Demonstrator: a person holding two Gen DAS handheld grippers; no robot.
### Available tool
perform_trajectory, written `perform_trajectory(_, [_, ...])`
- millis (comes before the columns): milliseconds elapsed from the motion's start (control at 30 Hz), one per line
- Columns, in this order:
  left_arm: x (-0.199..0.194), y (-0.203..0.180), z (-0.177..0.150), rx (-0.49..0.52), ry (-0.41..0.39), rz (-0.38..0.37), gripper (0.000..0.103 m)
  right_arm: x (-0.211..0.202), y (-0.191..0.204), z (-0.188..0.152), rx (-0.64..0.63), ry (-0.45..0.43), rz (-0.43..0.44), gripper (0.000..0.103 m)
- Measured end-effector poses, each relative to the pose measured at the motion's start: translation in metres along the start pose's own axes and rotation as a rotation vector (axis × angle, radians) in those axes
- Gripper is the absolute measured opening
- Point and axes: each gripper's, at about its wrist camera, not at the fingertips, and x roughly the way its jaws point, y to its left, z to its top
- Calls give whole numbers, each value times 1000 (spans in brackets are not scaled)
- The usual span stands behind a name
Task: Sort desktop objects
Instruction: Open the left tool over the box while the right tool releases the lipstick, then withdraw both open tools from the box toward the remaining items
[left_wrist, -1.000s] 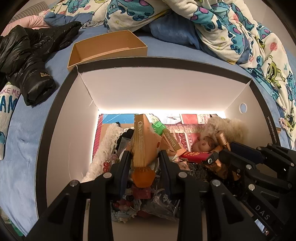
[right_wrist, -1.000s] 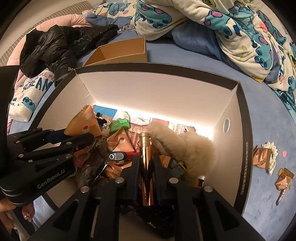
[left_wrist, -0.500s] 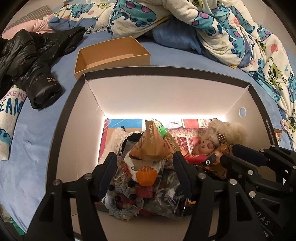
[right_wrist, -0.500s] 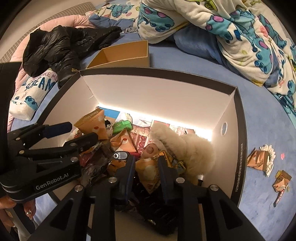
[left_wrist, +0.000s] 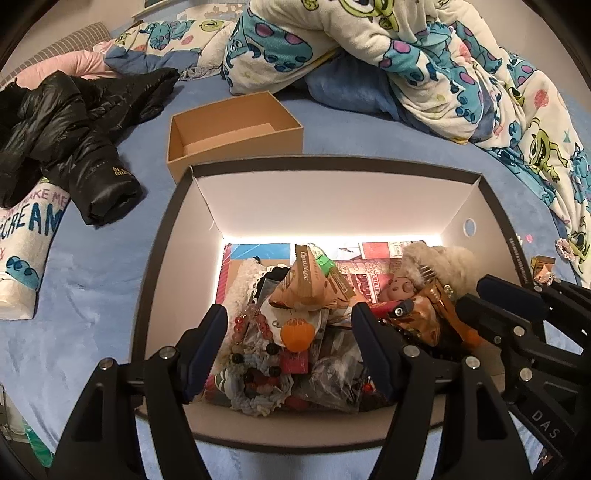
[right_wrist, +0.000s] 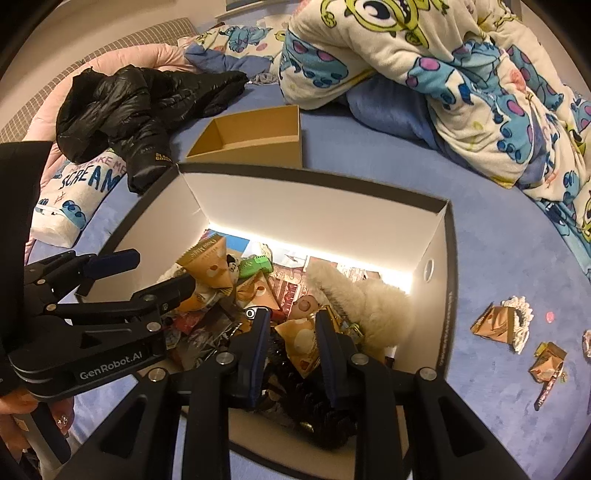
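A big black-rimmed white box (left_wrist: 325, 199) (right_wrist: 303, 199) on the blue bed holds a heap of small things. A tan triangular snack packet (left_wrist: 310, 284) (right_wrist: 210, 266) lies on top, near an orange ball (left_wrist: 296, 335), beads, a green toy (right_wrist: 255, 266) and a fluffy cream plush (left_wrist: 439, 264) (right_wrist: 373, 302). My left gripper (left_wrist: 288, 321) is open and empty above the heap. My right gripper (right_wrist: 291, 321) is open and empty above a spotted orange packet (right_wrist: 301, 345). Each gripper shows in the other's view.
An empty tan cardboard box (left_wrist: 232, 129) (right_wrist: 251, 136) stands behind the big box. A black jacket (left_wrist: 74, 122) and a printed pillow (left_wrist: 26, 236) lie left. A monster-print blanket (left_wrist: 443, 55) is piled at the back right. Loose packets (right_wrist: 498, 325) lie on the bed right.
My left gripper opened and dropped the tan packet onto the heap. My right gripper opened and released a gold tube. Both grippers pulled back and up from the box.
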Motion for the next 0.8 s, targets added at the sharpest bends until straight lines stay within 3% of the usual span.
perform_trajectory(133, [-15,-2,-1,-1,-18,0,71,-15,2,-2,-11,-21,-9,27])
perform_trajectory(200, [-22,-3,-3,1,-26,1,71,-21,2,-4,-12,-29,-13,33])
perform_trajectory(367, [-38,-6,-10,5,-40,6,73,-38,1,-10,-16,-53,-20,62])
perform_trajectory(533, [-53,-13,-15,12,-55,12,74,-51,-2,-18,-12,-64,-20,69])
perform_trajectory(800, [-82,-36,-19,40,-98,9,79,-77,-8,-35,-7,-102,-28,69])
